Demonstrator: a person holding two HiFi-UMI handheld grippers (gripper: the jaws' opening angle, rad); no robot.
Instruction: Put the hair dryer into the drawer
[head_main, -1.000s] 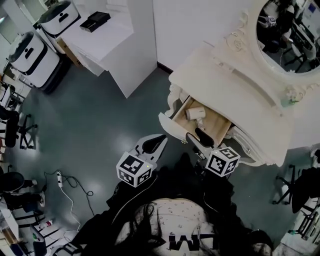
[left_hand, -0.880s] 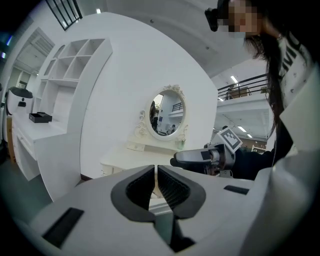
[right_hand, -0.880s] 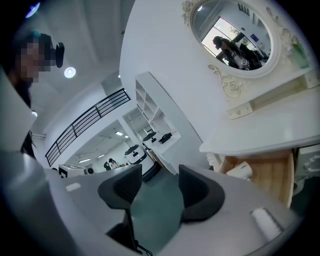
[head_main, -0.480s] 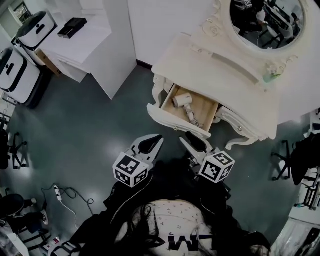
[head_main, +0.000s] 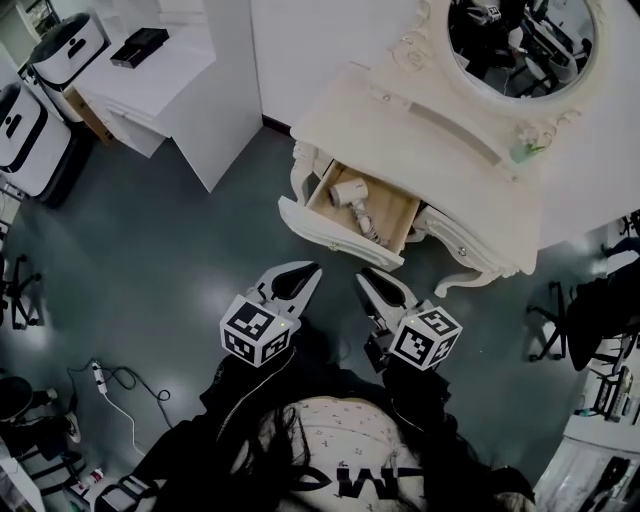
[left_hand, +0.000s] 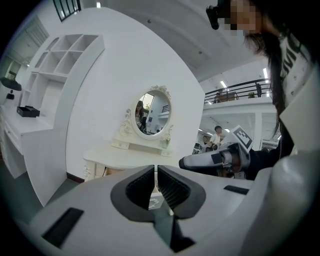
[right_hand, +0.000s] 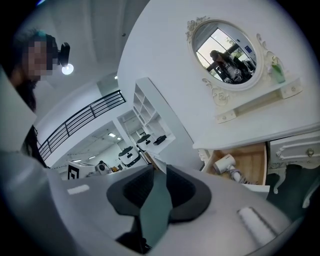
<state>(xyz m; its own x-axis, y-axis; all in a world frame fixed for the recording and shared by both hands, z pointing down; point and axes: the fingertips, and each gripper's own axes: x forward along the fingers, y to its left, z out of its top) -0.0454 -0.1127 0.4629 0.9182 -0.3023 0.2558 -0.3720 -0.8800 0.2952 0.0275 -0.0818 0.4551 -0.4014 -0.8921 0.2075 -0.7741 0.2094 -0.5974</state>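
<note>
A small white plastic hair dryer (head_main: 346, 192) lies on its side inside the open drawer (head_main: 330, 236). It sits at the far left end, with its stubby barrel and handle flat on the bottom board. Its pale cord (head_main: 368, 228) trails in a loose squiggle toward the near right. The drawer has a light wooden inside and a curved, cream-white carved front. It stands pulled well out from under the left part of the cream-white dressing surface (head_main: 430, 150).

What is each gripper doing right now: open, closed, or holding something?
Left gripper: closed, holding nothing.
Right gripper: jaws have just been closing, now closed, nothing between them.
</note>
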